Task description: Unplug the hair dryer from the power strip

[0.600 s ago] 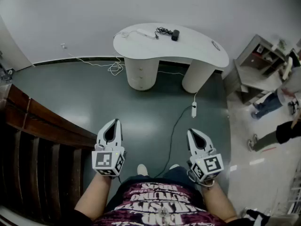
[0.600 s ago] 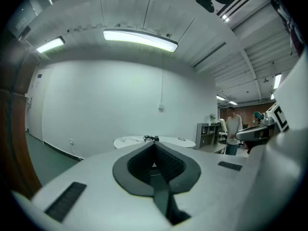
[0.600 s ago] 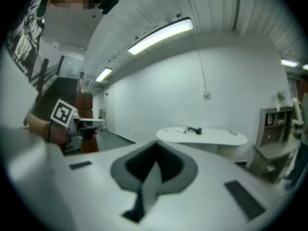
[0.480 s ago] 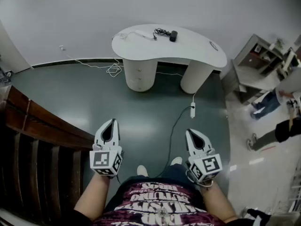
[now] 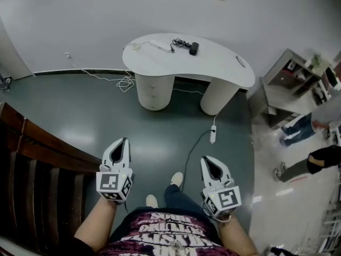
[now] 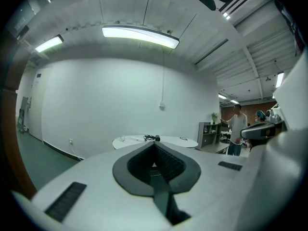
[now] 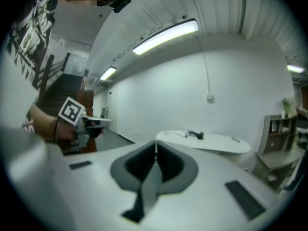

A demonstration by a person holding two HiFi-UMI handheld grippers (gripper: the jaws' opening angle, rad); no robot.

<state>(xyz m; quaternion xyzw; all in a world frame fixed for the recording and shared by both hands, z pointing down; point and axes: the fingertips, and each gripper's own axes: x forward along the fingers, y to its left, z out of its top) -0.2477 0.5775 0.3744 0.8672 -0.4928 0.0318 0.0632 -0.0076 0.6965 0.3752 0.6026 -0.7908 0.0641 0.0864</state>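
Note:
A white kidney-shaped table (image 5: 213, 65) stands far ahead by the wall. On it lie a small black appliance (image 5: 193, 48) with a bundled black cord (image 5: 181, 42) and a long white strip (image 5: 158, 44). The appliance also shows small in the left gripper view (image 6: 155, 138) and the right gripper view (image 7: 199, 135). Another white power strip (image 5: 213, 135) lies on the floor, its black cable running back toward my feet. My left gripper (image 5: 124, 141) (image 6: 154, 144) and right gripper (image 5: 205, 160) (image 7: 155, 146) are held low in front of me. Both are shut and empty, well short of the table.
A dark wooden stair railing (image 5: 32, 153) runs along the left. A grey shelf unit (image 5: 290, 73) stands at the right, with people's legs (image 5: 314, 159) beyond it. A thin white cable (image 5: 125, 80) lies coiled on the floor left of the table's base.
The table sits lower and nearer in the head view and one foot has stepped forward. Both grippers have shifted slightly left and down in the picture, still shut.

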